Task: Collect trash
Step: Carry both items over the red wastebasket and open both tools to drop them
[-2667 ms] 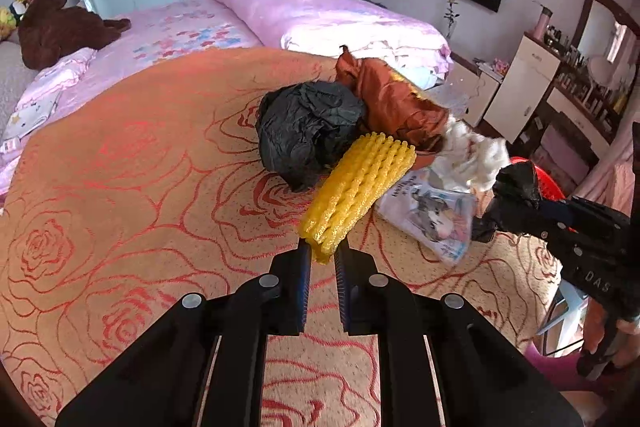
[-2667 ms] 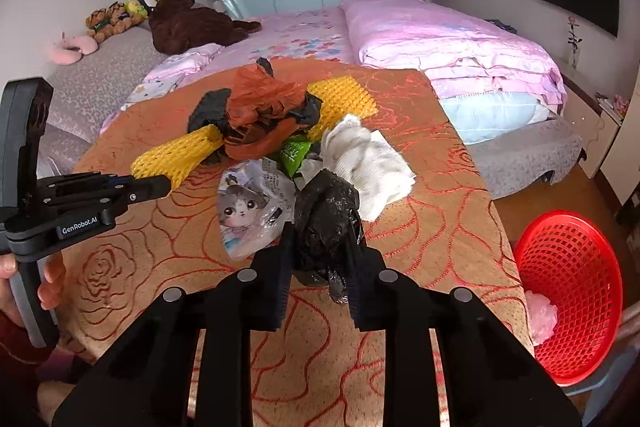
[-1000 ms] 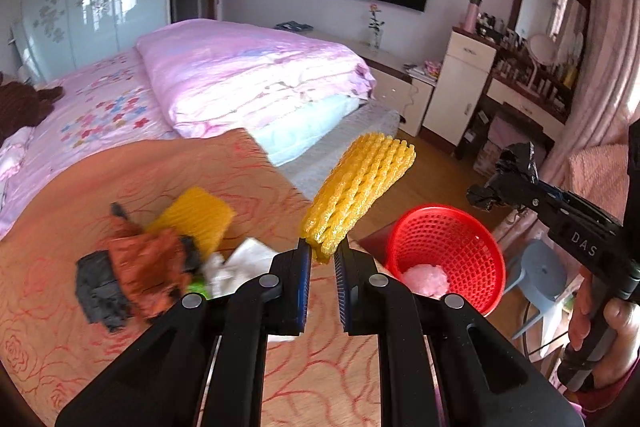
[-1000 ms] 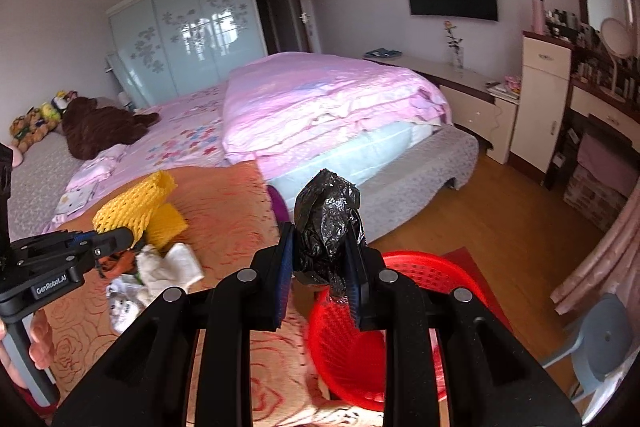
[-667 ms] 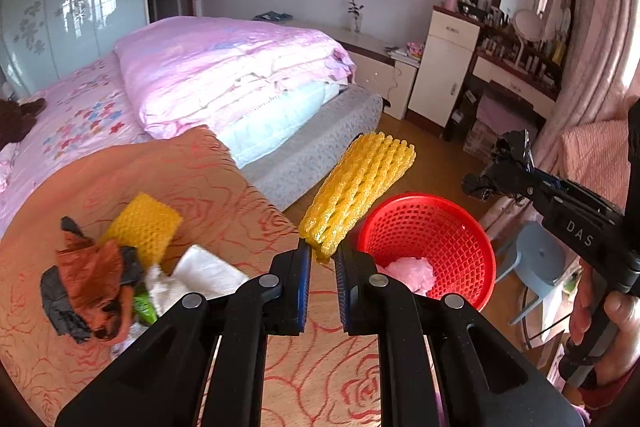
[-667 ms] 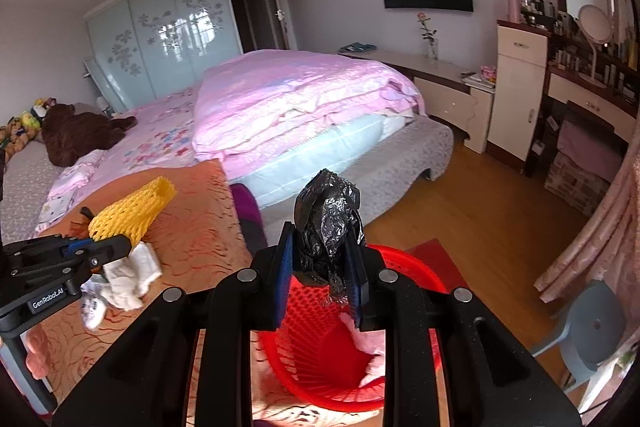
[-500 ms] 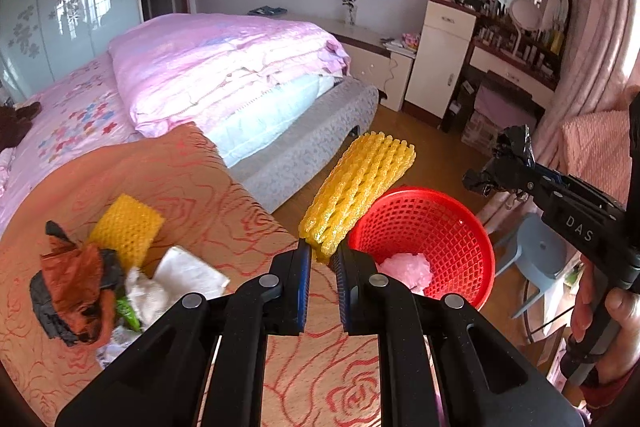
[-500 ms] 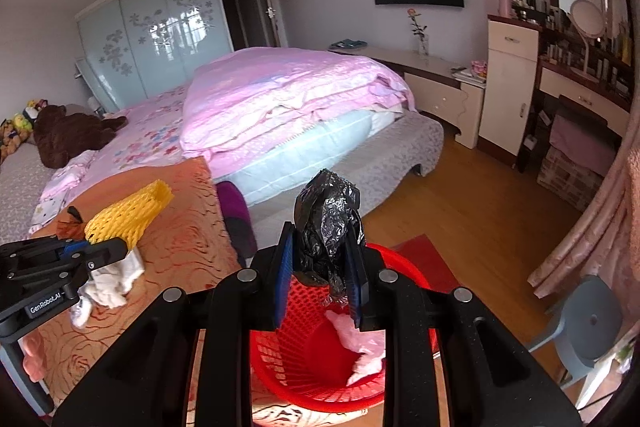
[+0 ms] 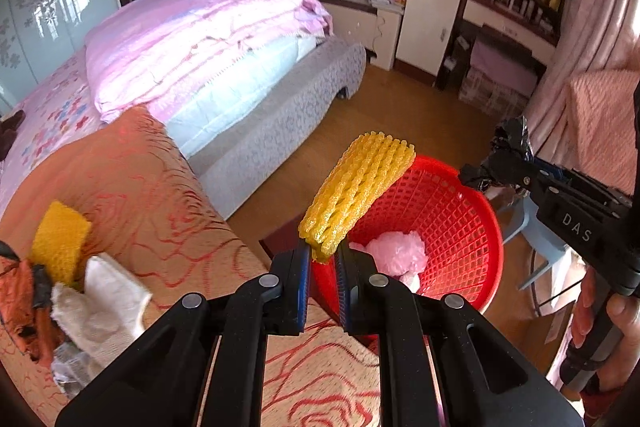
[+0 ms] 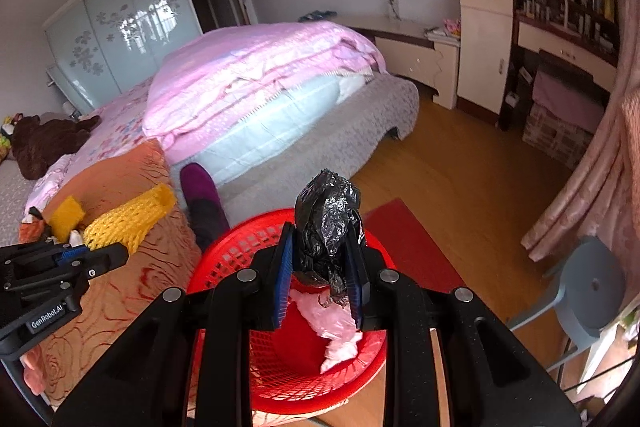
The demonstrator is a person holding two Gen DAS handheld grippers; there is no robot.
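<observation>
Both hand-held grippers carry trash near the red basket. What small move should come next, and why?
Probably open the right hand-held gripper: its black plastic wad hangs over the red basket, so it should drop in beside the pink trash. The left hand-held gripper, with the yellow foam net, is only at the rim.

Both wrist cameras look forward and steeply down along their own black fingers, close above the round red plastic mesh basket on the floor, which both views share along with the pink-quilted bed.
</observation>
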